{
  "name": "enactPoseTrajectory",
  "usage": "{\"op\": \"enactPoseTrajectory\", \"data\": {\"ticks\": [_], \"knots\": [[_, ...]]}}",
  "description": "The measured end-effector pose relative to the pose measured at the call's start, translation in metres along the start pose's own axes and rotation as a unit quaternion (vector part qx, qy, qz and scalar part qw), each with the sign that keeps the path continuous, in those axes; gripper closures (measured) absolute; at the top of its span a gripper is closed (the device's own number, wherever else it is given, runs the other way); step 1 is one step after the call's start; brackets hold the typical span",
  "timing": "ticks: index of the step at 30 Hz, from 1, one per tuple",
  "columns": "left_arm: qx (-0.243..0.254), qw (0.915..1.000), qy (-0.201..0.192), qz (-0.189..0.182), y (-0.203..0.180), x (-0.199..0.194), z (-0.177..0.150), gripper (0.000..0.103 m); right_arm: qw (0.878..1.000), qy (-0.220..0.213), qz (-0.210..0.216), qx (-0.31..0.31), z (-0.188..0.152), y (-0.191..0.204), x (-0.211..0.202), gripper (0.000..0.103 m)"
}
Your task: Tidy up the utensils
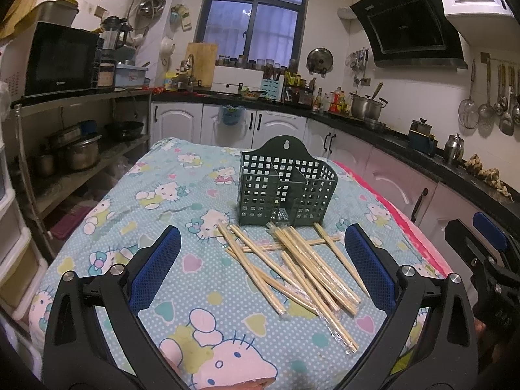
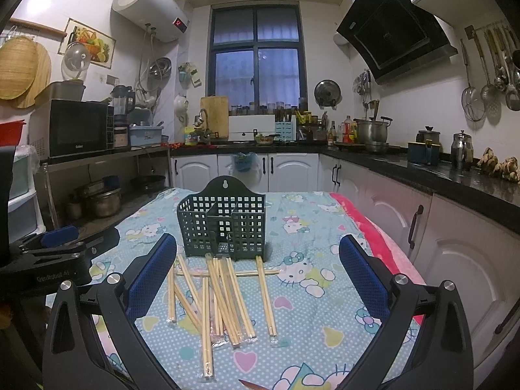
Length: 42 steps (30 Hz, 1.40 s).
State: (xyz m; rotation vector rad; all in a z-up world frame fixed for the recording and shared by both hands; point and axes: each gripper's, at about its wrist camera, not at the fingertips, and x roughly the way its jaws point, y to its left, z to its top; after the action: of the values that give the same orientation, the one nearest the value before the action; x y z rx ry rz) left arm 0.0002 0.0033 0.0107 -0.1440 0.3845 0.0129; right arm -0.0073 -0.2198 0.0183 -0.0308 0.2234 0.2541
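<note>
- Standing near the middle of the table point(image 1: 97, 260), toward its far edge, is a dark green plastic utensil holder point(image 1: 287, 185) with grid-pattern walls, inner dividers and a rounded back tab with a hanging hole; its compartments look empty.
- A loose pile of wooden chopsticks point(image 1: 299, 266), several in clear wrappers, lies on the table just in front of the holder, crossing one another, with the nearest ends reaching toward the table's near edge.
- The table is covered with a light blue cartoon-cat cloth point(image 2: 325, 292); a pink cloth shows along the right edge.
- The left gripper point(image 1: 261, 243) hangs over the table's near edge with its blue-padded jaws spread wide, grasping nothing.
- The right gripper point(image 2: 256, 253) is likewise over the near edge, jaws spread wide and empty, with the chopsticks lying between and below its fingers.
- Neither gripper touches the chopsticks or the holder.
- Kitchen counters point(image 2: 422, 165) and white cabinets stand behind the table.
</note>
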Motion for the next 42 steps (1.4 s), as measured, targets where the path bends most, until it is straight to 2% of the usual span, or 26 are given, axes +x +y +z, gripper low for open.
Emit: {"op": "enactPoseTrajectory", "data": {"ticks": [7, 12, 20, 24, 27, 30, 32, 34, 36, 38, 42], "knots": [[-0.015, 0.9997, 0.017, 0.011, 0.018, 0.014, 0.006, 0.01, 0.999, 0.027, 0.03, -0.009, 0.015, 0.008, 0.021, 0.006], [-0.034, 0.9989, 0.015, 0.027, 0.039, 0.019, 0.016, 0.01, 0.997, 0.045, 0.055, -0.031, 0.029, 0.023, 0.04, 0.006], [-0.048, 0.9983, 0.015, 0.028, 0.066, 0.027, 0.037, 0.01, 0.99, 0.117, 0.076, -0.002, 0.051, 0.013, 0.089, 0.006], [-0.06, 0.9973, 0.033, 0.026, 0.077, 0.044, 0.048, 0.01, 0.986, 0.148, 0.075, 0.023, 0.058, -0.003, 0.114, 0.006], [-0.064, 0.9964, 0.051, 0.025, 0.082, 0.06, 0.054, 0.01, 0.985, 0.155, 0.074, 0.02, 0.062, -0.009, 0.129, 0.006], [-0.078, 0.9936, 0.08, 0.009, 0.087, 0.081, 0.056, 0.01, 0.985, 0.158, 0.075, 0.011, 0.066, -0.01, 0.141, 0.007], [-0.082, 0.9921, 0.095, 0.006, 0.088, 0.093, 0.056, 0.01, 0.984, 0.164, 0.077, 0.008, 0.066, -0.01, 0.149, 0.015], [-0.086, 0.9904, 0.108, -0.001, 0.088, 0.106, 0.055, 0.011, 0.981, 0.173, 0.083, -0.001, 0.066, -0.008, 0.159, 0.026], [-0.088, 0.9887, 0.121, -0.008, 0.089, 0.117, 0.054, 0.016, 0.979, 0.184, 0.086, -0.011, 0.063, -0.006, 0.169, 0.033], [-0.086, 0.9871, 0.134, -0.011, 0.089, 0.128, 0.052, 0.027, 0.976, 0.194, 0.093, -0.018, 0.059, -0.003, 0.177, 0.04], [-0.093, 0.9815, 0.166, -0.02, 0.093, 0.151, 0.045, 0.039, 0.969, 0.223, 0.107, -0.028, 0.045, 0.004, 0.192, 0.06]]}}
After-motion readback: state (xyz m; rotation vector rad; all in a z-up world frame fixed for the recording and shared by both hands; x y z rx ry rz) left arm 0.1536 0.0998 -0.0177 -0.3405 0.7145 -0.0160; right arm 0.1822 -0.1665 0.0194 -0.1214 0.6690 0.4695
